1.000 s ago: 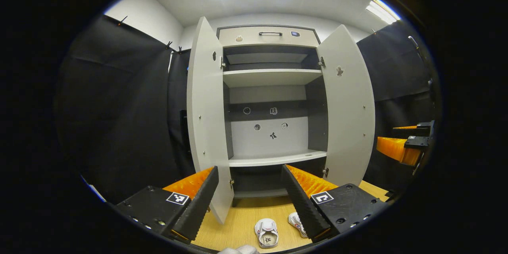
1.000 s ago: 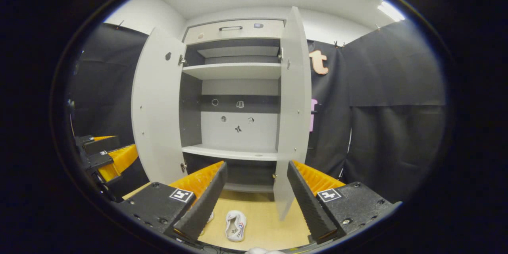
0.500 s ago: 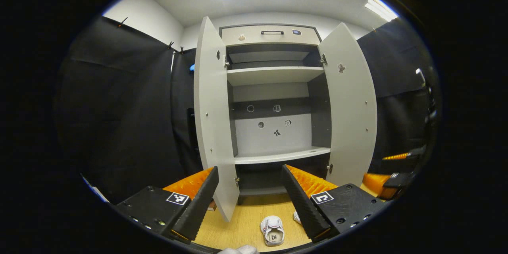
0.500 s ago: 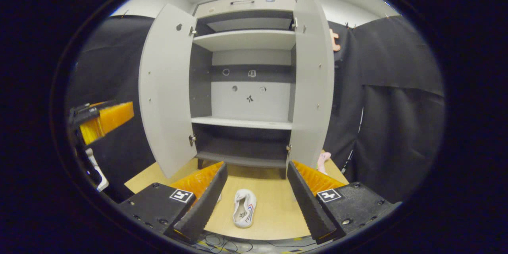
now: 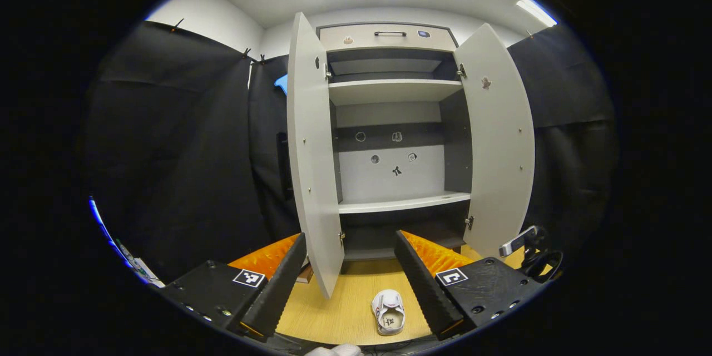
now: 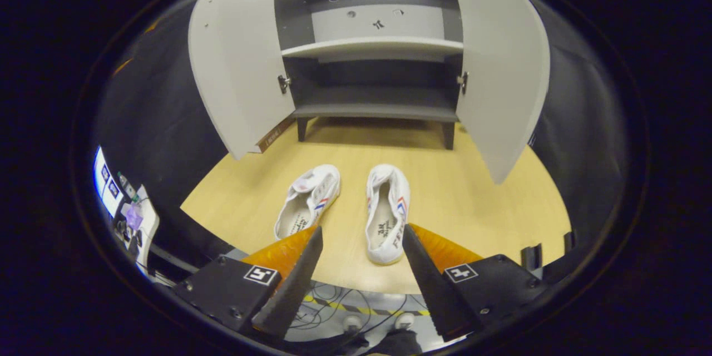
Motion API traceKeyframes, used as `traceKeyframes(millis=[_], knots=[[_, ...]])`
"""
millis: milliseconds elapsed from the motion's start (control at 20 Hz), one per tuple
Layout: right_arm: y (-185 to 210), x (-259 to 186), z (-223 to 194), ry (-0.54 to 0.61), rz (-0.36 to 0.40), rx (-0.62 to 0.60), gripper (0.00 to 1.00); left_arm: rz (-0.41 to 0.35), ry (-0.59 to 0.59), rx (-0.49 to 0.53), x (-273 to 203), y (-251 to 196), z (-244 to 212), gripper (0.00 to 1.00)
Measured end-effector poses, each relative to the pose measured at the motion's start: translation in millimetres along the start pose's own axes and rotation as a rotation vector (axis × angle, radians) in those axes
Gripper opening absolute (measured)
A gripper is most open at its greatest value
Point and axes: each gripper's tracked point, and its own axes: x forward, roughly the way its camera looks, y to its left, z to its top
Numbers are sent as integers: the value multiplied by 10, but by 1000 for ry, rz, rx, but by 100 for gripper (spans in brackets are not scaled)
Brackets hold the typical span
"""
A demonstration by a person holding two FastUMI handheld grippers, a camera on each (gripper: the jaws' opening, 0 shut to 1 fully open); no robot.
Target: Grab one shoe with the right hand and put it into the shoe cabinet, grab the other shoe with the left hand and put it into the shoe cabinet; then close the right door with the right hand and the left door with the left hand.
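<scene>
Nothing was done yet: both shoes (image 6: 385, 212) lay on the tabletop (image 6: 478, 200), seemingly untouched; cabinet (image 6: 378, 50) doors stood open. Right claw (image 6: 360, 267) and left claw (image 5: 350, 283) gaped wide, empty.

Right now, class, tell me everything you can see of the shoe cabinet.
The shoe cabinet is tall, pale grey with darker inner walls, apparently laminated board. Both doors stand wide open: left door, right door. Small hinges show at the door edges. A top panel carries a dark handle. Inside, bare shelves and small stickers on the back wall. It stands on short legs on the wooden floor, behind two white shoes.
</scene>
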Motion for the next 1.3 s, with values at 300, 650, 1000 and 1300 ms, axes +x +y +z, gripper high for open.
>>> traceKeyframes(millis=[300, 650, 1000, 1300], knots=[[-31, 785, -71, 69, -31, -6, 83, 62, 28, 6, -37, 230, -59, 96], [-120, 1494, 60, 88, -42, -5, 76, 112, 58, 43, 72, 372, -32, 96], [-159, 1881, 189, 63, -40, 39, 24, 99, 58, 65, 247, 285, -22, 96], [-245, 1779, 212, 140, 12, 26, 5, 70, 60, 20, 384, 203, -55, 96]])
